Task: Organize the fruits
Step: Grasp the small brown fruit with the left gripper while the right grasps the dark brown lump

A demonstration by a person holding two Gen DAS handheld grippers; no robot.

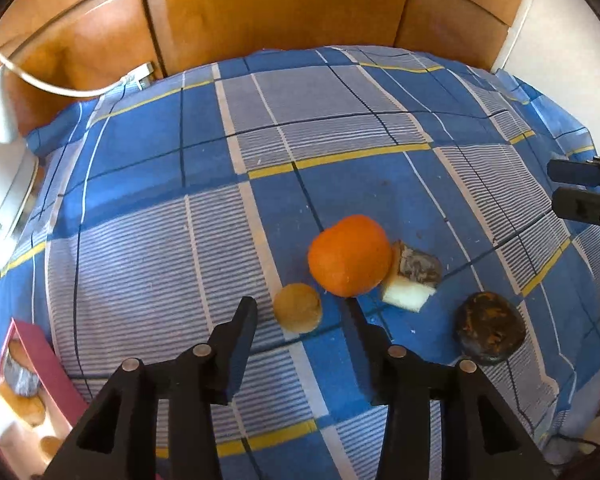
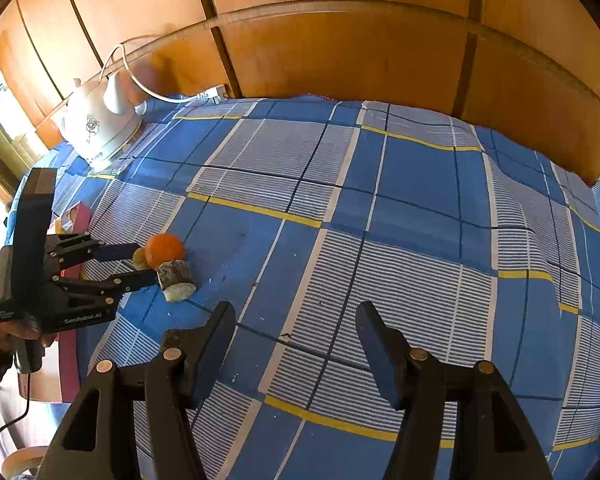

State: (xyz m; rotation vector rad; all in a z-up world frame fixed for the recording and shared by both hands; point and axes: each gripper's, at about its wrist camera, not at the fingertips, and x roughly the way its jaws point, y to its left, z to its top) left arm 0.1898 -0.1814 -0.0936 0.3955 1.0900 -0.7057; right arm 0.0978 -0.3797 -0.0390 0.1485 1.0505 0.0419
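Note:
On the blue checked cloth (image 1: 148,264) lie a small tan round fruit (image 1: 297,308), an orange (image 1: 349,256), a cut piece with brown rind and white flesh (image 1: 412,276) and a dark round fruit (image 1: 490,330). My left gripper (image 1: 300,312) points down at the tan fruit, which sits between its fingertips with a gap on each side; the jaws are open. The right wrist view shows the left gripper (image 2: 142,264) around the tan fruit (image 2: 140,258), beside the orange (image 2: 165,250) and the cut piece (image 2: 176,278). My right gripper (image 2: 296,320) hovers open over bare cloth, holding nothing.
A pink box (image 1: 40,360) with fruit in its compartments lies at the near left. A white iron (image 2: 100,128) with its cable stands at the far left of the cloth. Wooden cabinet doors (image 2: 340,60) rise behind. A person's hand (image 2: 4,328) holds the left gripper.

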